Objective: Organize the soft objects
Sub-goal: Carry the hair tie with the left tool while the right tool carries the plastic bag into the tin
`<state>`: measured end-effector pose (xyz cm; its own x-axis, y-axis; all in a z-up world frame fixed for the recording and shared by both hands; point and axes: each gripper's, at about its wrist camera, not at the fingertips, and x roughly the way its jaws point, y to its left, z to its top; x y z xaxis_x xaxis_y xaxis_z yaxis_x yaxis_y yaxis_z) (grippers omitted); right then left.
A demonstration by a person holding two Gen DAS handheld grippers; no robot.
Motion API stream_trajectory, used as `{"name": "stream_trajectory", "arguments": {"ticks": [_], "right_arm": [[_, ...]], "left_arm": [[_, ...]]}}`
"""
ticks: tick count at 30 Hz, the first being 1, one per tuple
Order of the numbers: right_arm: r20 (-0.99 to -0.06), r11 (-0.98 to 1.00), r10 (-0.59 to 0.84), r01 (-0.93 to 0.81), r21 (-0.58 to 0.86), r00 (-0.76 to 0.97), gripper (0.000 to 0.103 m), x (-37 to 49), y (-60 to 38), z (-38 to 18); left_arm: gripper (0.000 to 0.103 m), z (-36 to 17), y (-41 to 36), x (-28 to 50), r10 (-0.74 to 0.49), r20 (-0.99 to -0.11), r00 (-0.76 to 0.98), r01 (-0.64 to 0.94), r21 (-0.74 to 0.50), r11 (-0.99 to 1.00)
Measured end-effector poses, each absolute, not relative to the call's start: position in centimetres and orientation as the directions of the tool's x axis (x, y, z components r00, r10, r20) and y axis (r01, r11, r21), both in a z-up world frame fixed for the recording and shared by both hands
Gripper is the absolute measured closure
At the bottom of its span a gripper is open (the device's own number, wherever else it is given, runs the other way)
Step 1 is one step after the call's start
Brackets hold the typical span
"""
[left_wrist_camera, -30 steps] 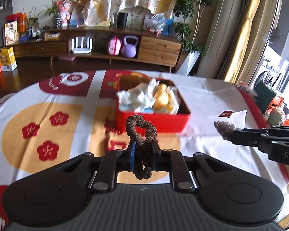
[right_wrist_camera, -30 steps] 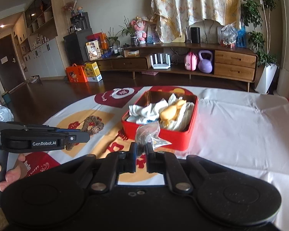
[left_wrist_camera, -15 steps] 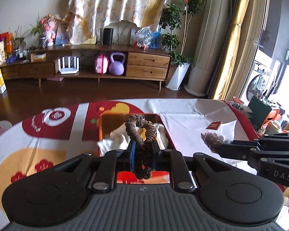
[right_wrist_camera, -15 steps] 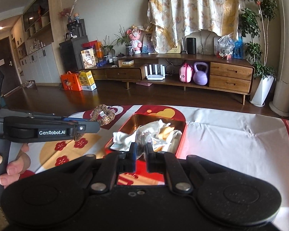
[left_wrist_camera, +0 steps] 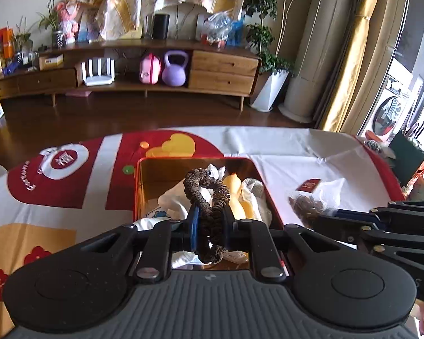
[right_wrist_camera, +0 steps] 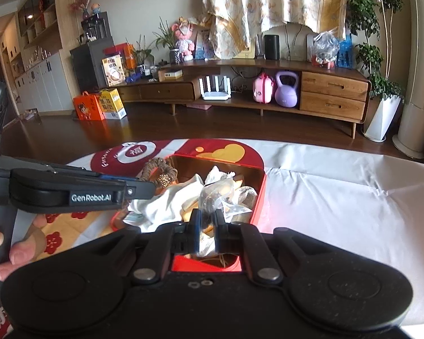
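My left gripper (left_wrist_camera: 209, 221) is shut on a brown scrunchie (left_wrist_camera: 206, 189), which loops up above the fingers. It hangs over the red box (left_wrist_camera: 142, 180), whose gold inside holds a white cloth (left_wrist_camera: 175, 197), a yellow soft toy (left_wrist_camera: 234, 195) and other soft pieces. My right gripper (right_wrist_camera: 206, 223) is shut on a clear plastic bag (right_wrist_camera: 212, 195) with dark brown contents, also over the red box (right_wrist_camera: 258, 197). In the right wrist view the left gripper (right_wrist_camera: 142, 188) reaches in from the left with the scrunchie (right_wrist_camera: 158, 171) above the box's left rim.
The box stands on a table under a white, red and gold cloth (right_wrist_camera: 339, 186). A person's hand (right_wrist_camera: 11, 251) holds the left gripper. A dark green holder (left_wrist_camera: 407, 161) and small items sit at the table's right edge. A wooden cabinet (right_wrist_camera: 333, 93) lies across the floor.
Both grippers have travelled forward across the table, from short of the red box to above it. The box now lies right under the fingers. Each grip is unchanged.
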<state>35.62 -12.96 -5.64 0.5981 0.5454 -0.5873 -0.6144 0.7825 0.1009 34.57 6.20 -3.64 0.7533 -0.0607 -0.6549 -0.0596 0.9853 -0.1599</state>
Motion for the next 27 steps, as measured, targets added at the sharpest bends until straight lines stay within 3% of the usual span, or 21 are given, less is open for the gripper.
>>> {"name": "stream_trajectory", "arguments": {"ticks": [21, 27], "right_arm": [[-0.661, 0.811, 0.508, -0.565, 0.152, 0.552, 0.095, 39.6, -10.5, -10.8], [-0.655, 0.816, 0.507, -0.556, 0.156, 0.560, 0.083, 39.5, -10.6, -10.7]], "left_arm": [[0.087, -9.3, 7.9, 38.5, -0.058, -0.717, 0.694, -0.098, -0.174, 0.980], [0.086, -9.7, 7.9, 38.5, -0.055, -0.724, 0.688, -0.100, -0.170, 0.980]]}}
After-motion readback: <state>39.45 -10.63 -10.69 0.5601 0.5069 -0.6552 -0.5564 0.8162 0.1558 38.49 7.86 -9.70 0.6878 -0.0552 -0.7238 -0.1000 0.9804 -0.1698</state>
